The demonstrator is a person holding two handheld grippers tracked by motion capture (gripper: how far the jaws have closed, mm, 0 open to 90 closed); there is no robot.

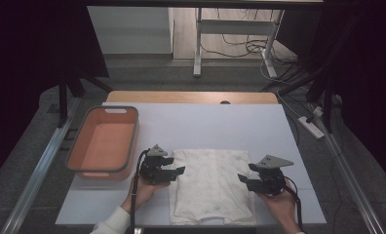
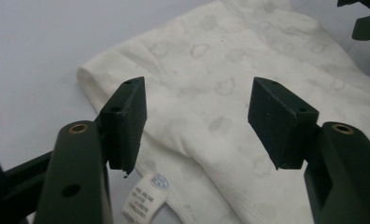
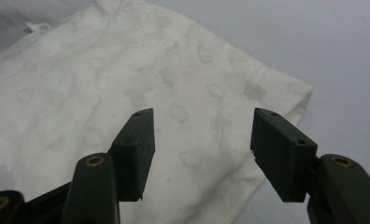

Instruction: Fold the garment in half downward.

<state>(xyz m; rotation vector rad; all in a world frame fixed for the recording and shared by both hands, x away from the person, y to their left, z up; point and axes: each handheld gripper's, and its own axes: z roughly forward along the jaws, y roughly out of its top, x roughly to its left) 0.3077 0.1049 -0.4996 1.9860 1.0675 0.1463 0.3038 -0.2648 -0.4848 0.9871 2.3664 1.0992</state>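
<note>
A white garment (image 1: 210, 185) with a faint cloud print lies folded flat on the white table cover (image 1: 205, 124), near the front edge. My left gripper (image 1: 177, 165) sits at the cloth's left edge, jaws open and pointing right. In the left gripper view, its open jaws (image 2: 197, 121) frame the cloth (image 2: 230, 84), with nothing pinched and a care label (image 2: 145, 196) below. My right gripper (image 1: 245, 172) is at the cloth's right edge, pointing left. Its jaws (image 3: 202, 140) stand open above the cloth (image 3: 127, 93) and hold nothing.
An empty orange tub (image 1: 103, 144) with a grey rim stands on the left of the table, just behind my left hand. Bare white cover stretches behind the garment. The wooden table edge (image 1: 191, 96) shows at the back. A power strip (image 1: 310, 126) lies on the floor to the right.
</note>
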